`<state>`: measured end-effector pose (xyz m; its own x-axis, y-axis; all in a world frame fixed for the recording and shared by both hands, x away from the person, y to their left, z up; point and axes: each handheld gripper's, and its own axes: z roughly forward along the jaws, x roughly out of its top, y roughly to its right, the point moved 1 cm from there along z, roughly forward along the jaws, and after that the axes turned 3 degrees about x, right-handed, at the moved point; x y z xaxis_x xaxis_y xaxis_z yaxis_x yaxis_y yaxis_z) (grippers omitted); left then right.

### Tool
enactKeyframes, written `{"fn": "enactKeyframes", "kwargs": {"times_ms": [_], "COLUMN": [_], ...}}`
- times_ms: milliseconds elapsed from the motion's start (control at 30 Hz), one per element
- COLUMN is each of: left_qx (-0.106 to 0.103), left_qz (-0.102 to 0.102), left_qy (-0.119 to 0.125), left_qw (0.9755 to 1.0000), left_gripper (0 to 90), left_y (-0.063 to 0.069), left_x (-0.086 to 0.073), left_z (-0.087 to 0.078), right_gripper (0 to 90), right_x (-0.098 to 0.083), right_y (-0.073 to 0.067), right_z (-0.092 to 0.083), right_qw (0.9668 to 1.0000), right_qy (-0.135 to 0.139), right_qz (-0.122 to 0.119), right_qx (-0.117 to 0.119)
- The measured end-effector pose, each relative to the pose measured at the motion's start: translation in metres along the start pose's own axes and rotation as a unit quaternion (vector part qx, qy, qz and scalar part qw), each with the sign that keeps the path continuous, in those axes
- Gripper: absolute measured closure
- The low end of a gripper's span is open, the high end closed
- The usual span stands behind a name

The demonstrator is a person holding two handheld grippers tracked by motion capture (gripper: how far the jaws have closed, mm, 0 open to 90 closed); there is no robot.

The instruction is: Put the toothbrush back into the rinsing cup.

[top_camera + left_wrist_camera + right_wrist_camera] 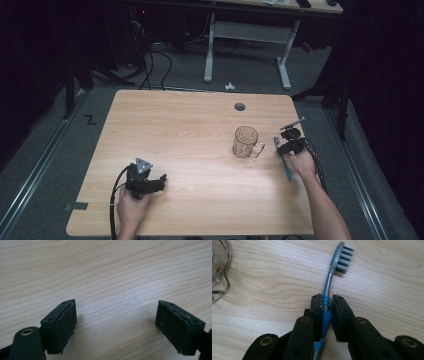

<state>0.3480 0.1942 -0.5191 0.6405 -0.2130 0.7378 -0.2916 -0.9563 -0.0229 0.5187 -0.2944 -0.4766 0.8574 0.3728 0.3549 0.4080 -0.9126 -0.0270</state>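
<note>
A blue and grey toothbrush (331, 270) is clamped by its neck in my right gripper (327, 302), bristle head pointing away over the wood. In the high view the toothbrush (285, 162) lies along the table's right side with the right gripper (291, 144) shut on it, just right of a clear glass mug (245, 142). The mug's handle and rim (219, 272) sit at the left edge of the right gripper view. My left gripper (150, 182) rests near the front left of the table, jaws wide apart over bare wood (116, 312) with nothing between them.
The light wooden table (190, 125) has a round cable hole (240, 106) near its far edge. Beyond it stand a white desk frame (247, 35) and cables on the grey floor. The mug stands close to the right gripper's left side.
</note>
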Motion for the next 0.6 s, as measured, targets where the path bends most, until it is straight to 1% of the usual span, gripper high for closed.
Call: {"fn": "enactKeyframes", "kwargs": {"times_ms": [267,367,400,600], "left_qx": [0.0,0.0,0.0,0.0], "left_qz": [0.0,0.0,0.0,0.0], "left_qy": [0.0,0.0,0.0,0.0], "left_qw": [1.0,1.0,1.0,1.0], "left_gripper": [17.9,17.9,17.9,17.9], "left_y": [0.0,0.0,0.0,0.0], "left_x": [0.0,0.0,0.0,0.0], "left_z": [0.0,0.0,0.0,0.0], "right_gripper": [79.9,79.8,79.9,79.8], "right_x": [-0.001,-0.002,-0.002,-0.003], "right_y": [-0.002,-0.005,-0.006,-0.01], "right_z": [-0.002,-0.004,-0.006,-0.012], "right_qw": [1.0,0.9999,0.9999,0.9996], "right_qy": [0.002,0.007,0.01,0.021], "right_qz": [-0.005,-0.007,-0.011,-0.02], "right_qx": [0.0,0.001,0.001,0.003]}}
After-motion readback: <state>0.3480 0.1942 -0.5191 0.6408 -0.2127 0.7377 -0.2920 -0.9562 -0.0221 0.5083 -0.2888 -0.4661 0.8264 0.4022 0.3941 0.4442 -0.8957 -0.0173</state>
